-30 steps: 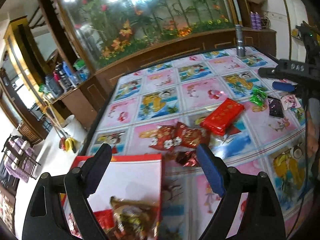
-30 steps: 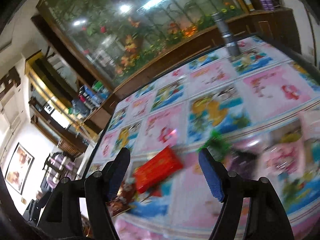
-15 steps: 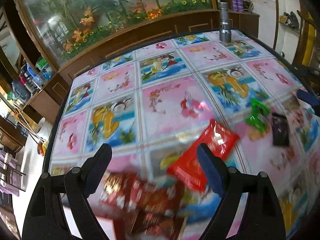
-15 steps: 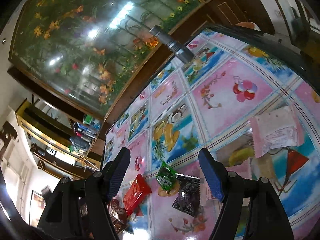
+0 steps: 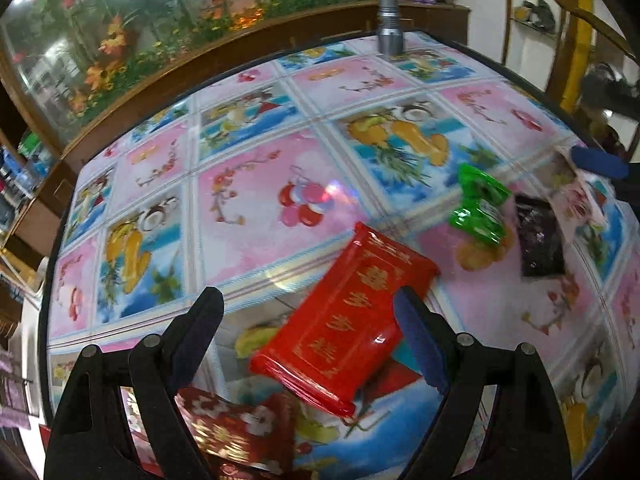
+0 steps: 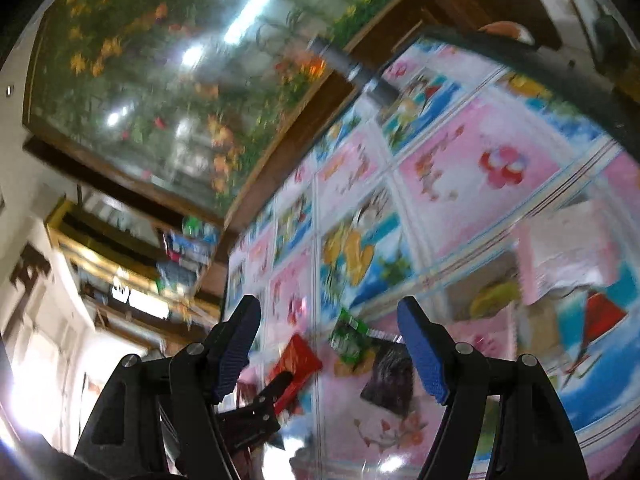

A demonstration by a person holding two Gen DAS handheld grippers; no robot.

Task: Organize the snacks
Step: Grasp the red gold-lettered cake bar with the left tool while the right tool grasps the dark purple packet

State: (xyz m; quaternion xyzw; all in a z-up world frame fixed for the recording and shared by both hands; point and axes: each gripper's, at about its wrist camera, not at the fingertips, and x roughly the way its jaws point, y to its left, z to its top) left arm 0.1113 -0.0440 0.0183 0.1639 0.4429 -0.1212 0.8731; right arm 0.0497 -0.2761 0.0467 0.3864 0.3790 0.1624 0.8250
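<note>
Red and glossy, a flat snack packet lies on the table between the wide-spread jaws of the left gripper, whose pads do not yet touch it, while the right gripper, tilted hard to one side and equally unclenched and empty, hangs above a dark packet and a green one. The red packet sits askew to the left jaws and looks slick, so a closing pinch could catch only a corner and let it slide or spin away; it also lies just beside two red flowered packets at the near edge, which a low approach might nudge or pinch along with it. In the right wrist view the left gripper's finger shows close to the red packet, and with both tools working the same stretch of table they could knock together. On the right side a pale pink packet lies apart from the rest, easy to overlook. The table wears a shiny plastic cloth printed in pink and blue squares of fruit and blossoms, its glare likely to hide clear wrapper edges. A metal torch stands upright at the far rim. Behind it runs a dark wooden cabinet under a glass-fronted display of orange flowers and greenery, with cluttered shelves to the left.
</note>
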